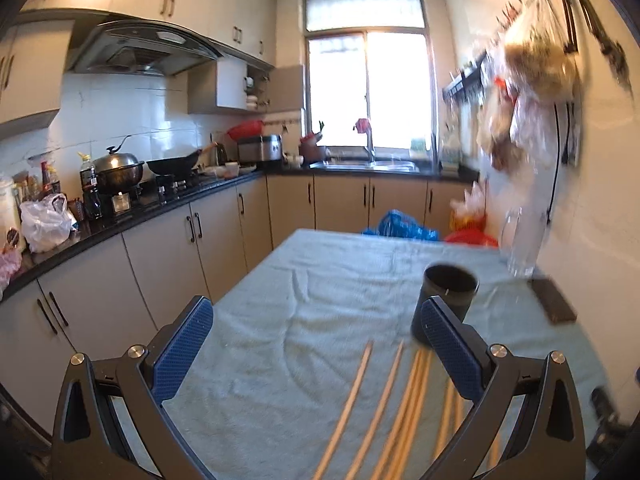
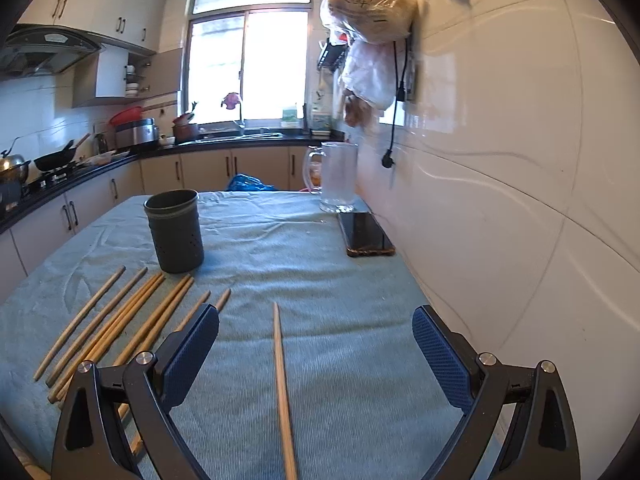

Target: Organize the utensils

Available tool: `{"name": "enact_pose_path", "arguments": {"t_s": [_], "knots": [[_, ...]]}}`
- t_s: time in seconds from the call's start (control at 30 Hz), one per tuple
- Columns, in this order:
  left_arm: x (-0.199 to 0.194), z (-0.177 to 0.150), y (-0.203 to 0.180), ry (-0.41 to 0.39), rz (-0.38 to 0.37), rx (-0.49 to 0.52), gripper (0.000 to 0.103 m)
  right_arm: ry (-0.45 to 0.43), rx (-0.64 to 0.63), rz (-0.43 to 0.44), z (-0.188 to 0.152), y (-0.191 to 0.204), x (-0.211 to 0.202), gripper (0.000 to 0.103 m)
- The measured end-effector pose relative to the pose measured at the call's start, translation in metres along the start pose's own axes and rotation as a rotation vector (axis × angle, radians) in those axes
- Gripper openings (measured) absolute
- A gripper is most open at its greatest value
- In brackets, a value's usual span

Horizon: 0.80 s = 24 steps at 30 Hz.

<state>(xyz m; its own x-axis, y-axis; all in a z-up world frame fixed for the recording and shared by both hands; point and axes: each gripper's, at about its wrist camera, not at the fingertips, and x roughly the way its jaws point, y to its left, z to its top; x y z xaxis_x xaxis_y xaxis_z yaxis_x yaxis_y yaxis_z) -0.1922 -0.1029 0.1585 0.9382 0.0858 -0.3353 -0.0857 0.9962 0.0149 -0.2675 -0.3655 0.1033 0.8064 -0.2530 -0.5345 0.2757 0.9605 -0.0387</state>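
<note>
Both tools, left (image 1: 316,344) and right (image 2: 316,344), gape wide, empty; the lone chopstick (image 2: 282,384) might roll off-centre, or the holder (image 2: 175,232) tip.

Towel-covered table (image 2: 320,272) bears chopsticks (image 2: 120,320), holder (image 2: 176,232), phone (image 2: 366,234), seemingly glass jug (image 2: 338,178).

The worktop (image 2: 320,248) is open down its middle, bare cloth running to the far edge. On the left the chopsticks (image 2: 120,320) lie fanned out, the dark holder (image 2: 175,232) upright just beyond their tips. One lone chopstick (image 2: 282,380) lies apart, between the right gripper's spread fingers (image 2: 440,356). Along the wall (tight there) a phone (image 2: 366,234) and glass pitcher (image 2: 338,178) block the right edge, with bags (image 2: 370,8) hanging overhead.
</note>
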Motion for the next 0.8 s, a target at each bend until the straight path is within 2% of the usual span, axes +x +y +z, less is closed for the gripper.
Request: {"name": "enact_pose_path", "arguments": {"t_s": [0.2, 0.33, 0.5, 0.67, 0.8], "knots": [[-0.018, 0.008, 0.005, -0.058, 0.057, -0.041, 0.103, -0.006, -0.05, 0.025, 0.004, 0.005, -0.003, 0.099], [-0.034, 0.005, 0.016, -0.082, 0.06, -0.045, 0.103, 0.0, -0.09, 0.05, -0.001, 0.015, -0.01, 0.099], [-0.051, -0.005, 0.039, -0.089, 0.046, -0.032, 0.103, 0.003, -0.099, 0.026, -0.012, 0.027, -0.029, 0.099], [-0.055, -0.021, 0.062, -0.052, -0.002, -0.023, 0.103, 0.047, -0.085, -0.021, -0.024, 0.043, -0.046, 0.099], [-0.049, -0.041, 0.076, 0.007, -0.04, 0.025, 0.103, 0.076, -0.103, -0.07, -0.033, 0.058, -0.06, 0.099]]}}
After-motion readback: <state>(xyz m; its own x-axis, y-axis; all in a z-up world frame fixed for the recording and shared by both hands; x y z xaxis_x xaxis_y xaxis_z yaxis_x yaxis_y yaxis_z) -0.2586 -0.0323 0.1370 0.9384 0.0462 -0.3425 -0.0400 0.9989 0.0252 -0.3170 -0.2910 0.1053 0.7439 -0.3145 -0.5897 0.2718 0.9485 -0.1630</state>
